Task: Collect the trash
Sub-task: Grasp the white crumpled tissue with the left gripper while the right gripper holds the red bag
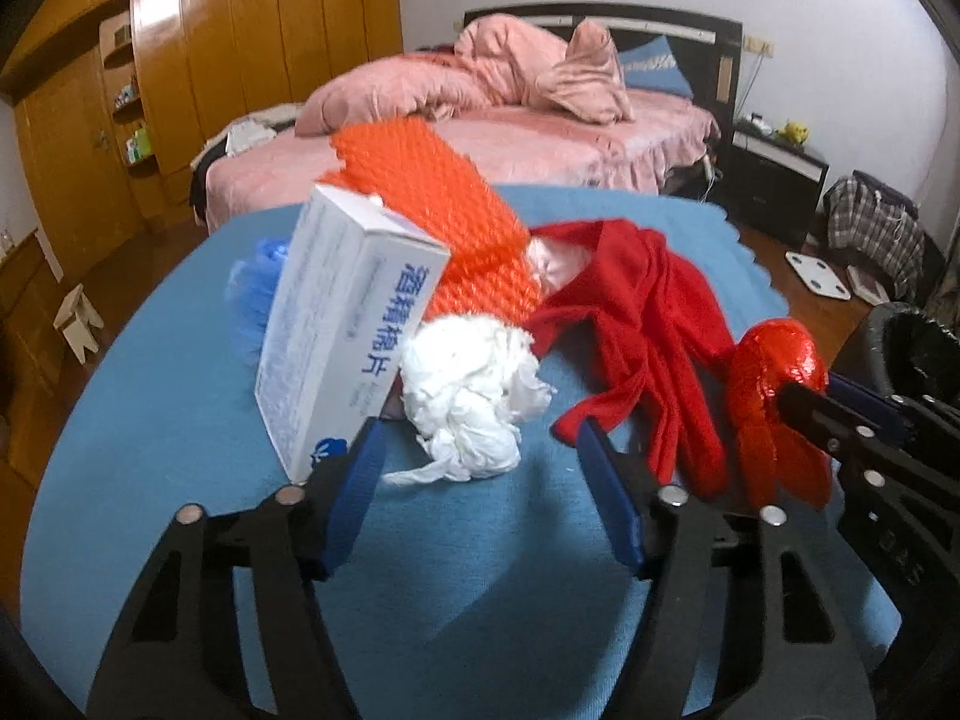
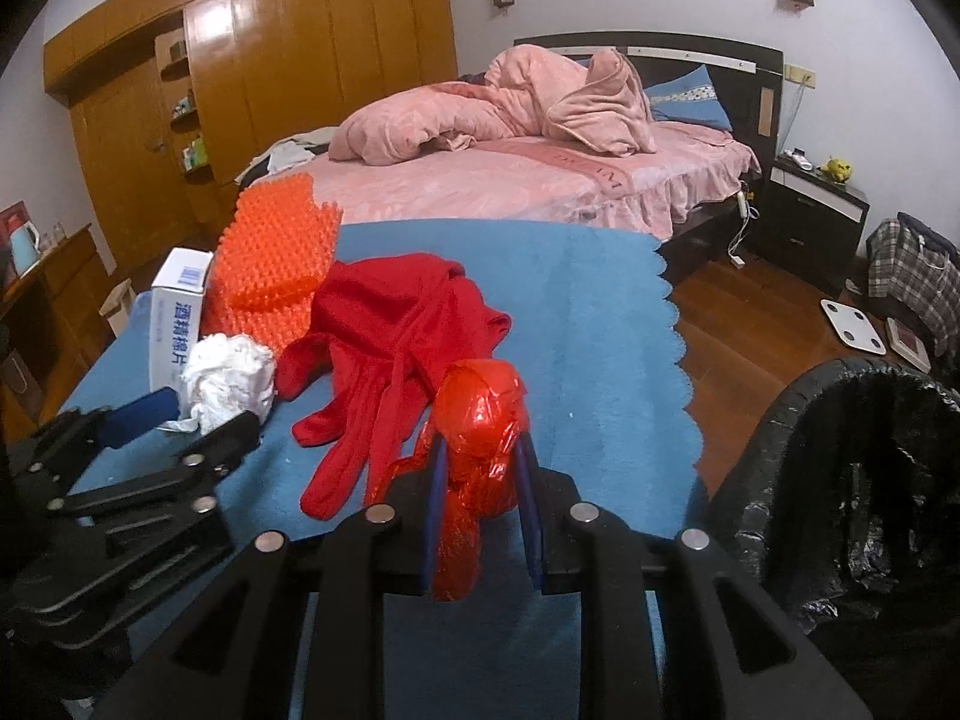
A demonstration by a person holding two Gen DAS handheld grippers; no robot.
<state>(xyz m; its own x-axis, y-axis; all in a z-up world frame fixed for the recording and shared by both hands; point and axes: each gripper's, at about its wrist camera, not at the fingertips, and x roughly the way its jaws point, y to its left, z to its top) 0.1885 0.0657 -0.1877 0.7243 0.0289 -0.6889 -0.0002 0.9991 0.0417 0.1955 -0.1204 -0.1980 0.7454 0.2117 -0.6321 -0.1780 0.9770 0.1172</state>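
My right gripper (image 2: 480, 468) is clamped on the crumpled red wrapper (image 2: 480, 420), lifted just left of the black-lined bin (image 2: 780, 420); I'd swing it squarely over the rim before letting go; my left gripper (image 1: 480, 450) gapes around the white tissue wad (image 1: 468, 396); the bin's contents I cannot make out.

Pink bed (image 2: 540, 192) (unmade), wooden wardrobe (image 2: 288, 78), black nightstand (image 2: 810, 210), white scale (image 2: 855, 324).

We see our left gripper (image 1: 480, 450) spread wide around the white tissue wad (image 1: 468, 402) — the white box (image 1: 342, 330) leans just left of it. Right of the wad, our right gripper (image 1: 804, 396) pinches red wrapping (image 1: 774, 372).
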